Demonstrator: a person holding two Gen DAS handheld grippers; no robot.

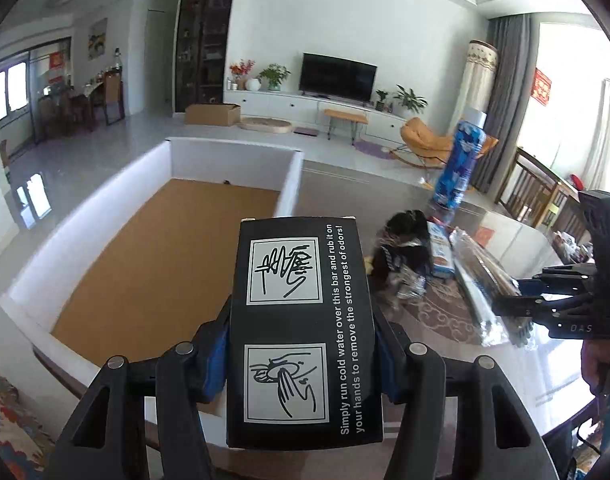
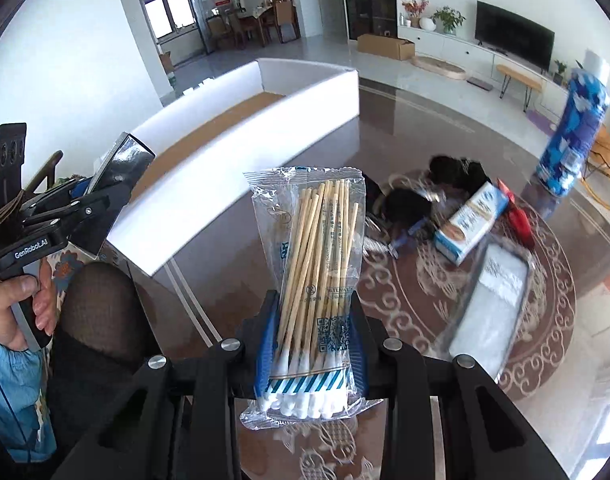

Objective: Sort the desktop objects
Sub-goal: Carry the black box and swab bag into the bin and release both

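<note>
Your left hand-held gripper (image 1: 301,344) clamps the black box (image 1: 301,320); your right hand-held gripper (image 2: 311,344) pinches the swab pack (image 2: 309,280). Both tilt downward above the tabletop (image 2: 385,128). Carry each over the white tray's (image 1: 233,156) wall before releasing, keeping clear of the clutter and the spray can (image 1: 461,160) beyond.

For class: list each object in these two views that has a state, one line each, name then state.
Left gripper: shut on black box.
Right gripper: shut on cotton swab pack.
White tray: open-topped, nothing visible inside.
Blue can: upright, capped.
Small carton: lying on table.
</note>
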